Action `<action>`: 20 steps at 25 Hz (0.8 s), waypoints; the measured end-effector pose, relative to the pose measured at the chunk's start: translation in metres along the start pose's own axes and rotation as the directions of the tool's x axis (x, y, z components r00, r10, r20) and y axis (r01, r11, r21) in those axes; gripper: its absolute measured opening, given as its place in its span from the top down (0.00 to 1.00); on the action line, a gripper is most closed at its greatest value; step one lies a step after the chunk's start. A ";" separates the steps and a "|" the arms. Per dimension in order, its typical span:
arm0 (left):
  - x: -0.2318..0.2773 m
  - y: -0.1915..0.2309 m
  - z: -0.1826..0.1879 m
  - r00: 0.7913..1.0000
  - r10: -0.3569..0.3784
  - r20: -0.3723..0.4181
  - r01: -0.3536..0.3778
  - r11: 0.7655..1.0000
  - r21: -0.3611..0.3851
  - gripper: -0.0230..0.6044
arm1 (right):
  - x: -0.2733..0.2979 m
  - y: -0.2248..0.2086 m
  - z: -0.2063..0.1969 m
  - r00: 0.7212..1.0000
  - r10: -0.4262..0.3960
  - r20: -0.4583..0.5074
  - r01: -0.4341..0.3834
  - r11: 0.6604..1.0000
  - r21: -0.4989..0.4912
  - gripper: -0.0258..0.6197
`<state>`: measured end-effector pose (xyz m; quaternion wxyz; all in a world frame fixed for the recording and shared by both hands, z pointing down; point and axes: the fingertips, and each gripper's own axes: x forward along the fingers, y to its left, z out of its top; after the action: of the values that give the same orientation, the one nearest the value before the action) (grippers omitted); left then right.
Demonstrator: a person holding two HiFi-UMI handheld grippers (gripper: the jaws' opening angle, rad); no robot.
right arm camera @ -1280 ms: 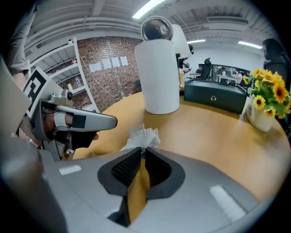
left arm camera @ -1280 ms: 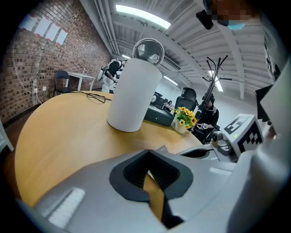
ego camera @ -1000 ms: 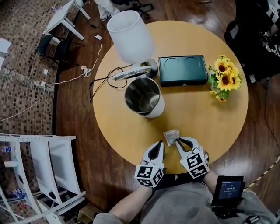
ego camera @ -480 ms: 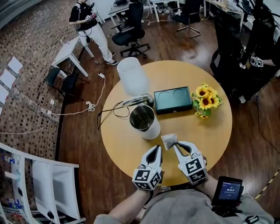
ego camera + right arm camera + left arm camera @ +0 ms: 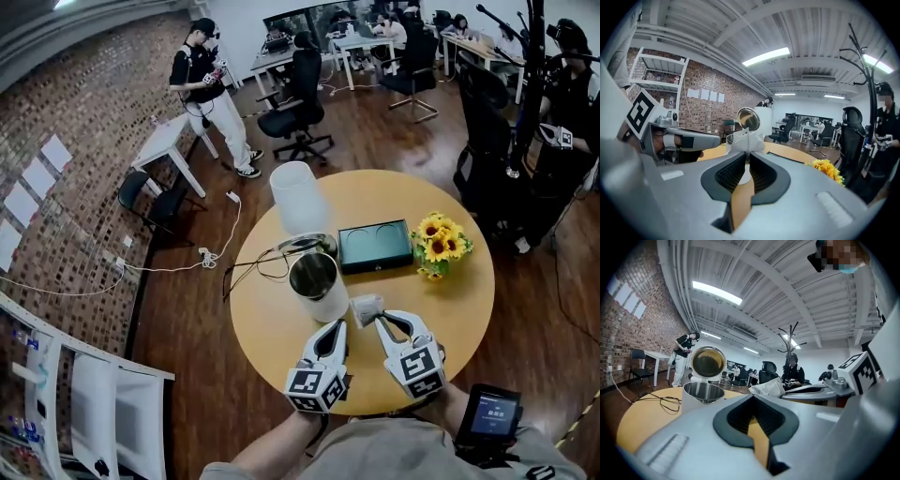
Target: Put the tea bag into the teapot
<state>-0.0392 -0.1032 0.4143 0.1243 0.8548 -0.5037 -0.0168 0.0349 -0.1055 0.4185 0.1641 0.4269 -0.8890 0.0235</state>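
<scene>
A steel-lined white teapot [image 5: 319, 289] stands mid-table with its hinged lid [image 5: 306, 246] tipped open behind it. My right gripper [image 5: 379, 320] is shut on a crumpled pale tea bag [image 5: 365, 307], just right of the teapot's base. In the right gripper view the tea bag [image 5: 745, 139] sticks up from the closed tips of the right gripper [image 5: 746, 157]. My left gripper [image 5: 338, 325] is beside it, shut and empty. The left gripper view looks over the left gripper [image 5: 752, 398] at the teapot [image 5: 700, 398] and the tea bag [image 5: 768, 387].
A white lamp shade [image 5: 298, 197] stands behind the teapot, with a black cable [image 5: 255, 269] to its left. A dark green tray [image 5: 376, 247] and sunflowers [image 5: 438, 246] sit at the right. A phone [image 5: 494, 412] rests by my right arm. Chairs and a person [image 5: 211, 92] are beyond.
The head view has pulled back and tilted up, showing more of the room. Both grippers stay side by side at the table's near edge, the tea bag still in the right one.
</scene>
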 end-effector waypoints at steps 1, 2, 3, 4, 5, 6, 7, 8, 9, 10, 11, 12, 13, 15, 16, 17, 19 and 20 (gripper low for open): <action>0.000 -0.002 0.002 1.000 0.003 -0.001 -0.003 1.000 0.002 0.96 | -0.002 -0.001 0.001 1.000 0.002 0.001 -0.002 1.000 0.000 0.90; 0.001 -0.003 0.003 1.000 0.007 -0.002 -0.007 1.000 0.003 0.96 | -0.003 -0.003 0.003 1.000 0.005 0.001 -0.005 1.000 0.002 0.90; 0.002 -0.004 0.005 1.000 0.015 -0.004 -0.015 1.000 0.003 0.96 | -0.003 -0.005 0.004 1.000 0.008 0.000 -0.008 1.000 0.004 0.90; 0.003 -0.004 0.007 1.000 0.026 -0.006 -0.026 1.000 0.002 0.96 | -0.003 -0.008 0.005 1.000 0.014 0.000 -0.014 1.000 0.008 0.90; 0.003 -0.004 0.009 0.999 0.038 -0.006 -0.038 0.999 0.002 0.96 | -0.003 -0.010 0.005 1.000 0.021 0.003 -0.021 1.000 0.010 0.90; 0.004 -0.004 0.010 0.999 0.051 -0.003 -0.051 0.999 0.004 0.96 | -0.002 -0.011 0.006 1.000 0.030 0.009 -0.030 0.999 0.012 0.90; 0.005 -0.003 0.011 0.998 0.062 0.001 -0.062 0.998 0.006 0.96 | -0.001 -0.013 0.007 0.999 0.038 0.014 -0.038 0.999 0.013 0.90; 0.006 -0.003 0.011 0.997 0.072 0.006 -0.072 0.997 0.008 0.96 | 0.000 -0.015 0.006 0.999 0.045 0.017 -0.046 0.999 0.012 0.90; 0.007 -0.002 0.011 0.997 0.081 0.012 -0.081 0.997 0.010 0.96 | 0.002 -0.017 0.004 0.999 0.051 0.019 -0.051 0.999 0.011 0.90; 0.009 0.000 0.011 0.996 0.089 0.018 -0.089 0.996 0.011 0.96 | 0.005 -0.018 0.002 0.998 0.054 0.020 -0.055 0.998 0.010 0.90; 0.009 0.004 0.012 0.995 0.094 0.022 -0.095 0.995 0.012 0.96 | 0.009 -0.019 0.002 0.998 0.057 0.022 -0.057 0.998 0.010 0.90; 0.009 0.008 0.013 0.995 0.098 0.023 -0.099 0.995 0.012 0.96 | 0.013 -0.018 0.003 0.998 0.059 0.022 -0.060 0.998 0.011 0.90; 0.008 0.013 0.014 0.995 0.101 0.021 -0.101 0.995 0.011 0.96 | 0.017 -0.016 0.005 0.998 0.061 0.020 -0.062 0.998 0.013 0.90; 0.006 0.025 0.016 0.994 0.104 0.022 -0.104 0.995 0.003 0.96 | 0.027 -0.010 0.010 0.998 0.063 0.016 -0.063 0.998 0.007 0.90; 0.005 0.034 0.018 0.994 0.103 0.027 -0.103 0.995 -0.001 0.96 | 0.034 -0.007 0.014 0.998 0.060 0.016 -0.060 0.998 0.002 0.90; 0.005 0.044 0.021 0.994 0.100 0.032 -0.100 0.995 -0.004 0.96 | 0.042 -0.004 0.018 0.998 0.055 0.016 -0.055 0.998 -0.004 0.90; 0.005 0.064 0.026 0.996 0.080 0.038 -0.080 0.997 -0.007 0.96 | 0.060 0.003 0.026 0.999 0.033 0.016 -0.033 0.999 -0.012 0.90; 0.005 0.074 0.027 0.997 0.065 0.038 -0.065 0.998 -0.008 0.96 | 0.068 0.007 0.028 1.000 0.018 0.014 -0.018 1.000 -0.012 0.90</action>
<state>-0.1041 -0.1469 0.4054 0.1178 0.8371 -0.5334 -0.0310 -0.0179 -0.1568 0.4134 0.1603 0.4180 -0.8940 0.0168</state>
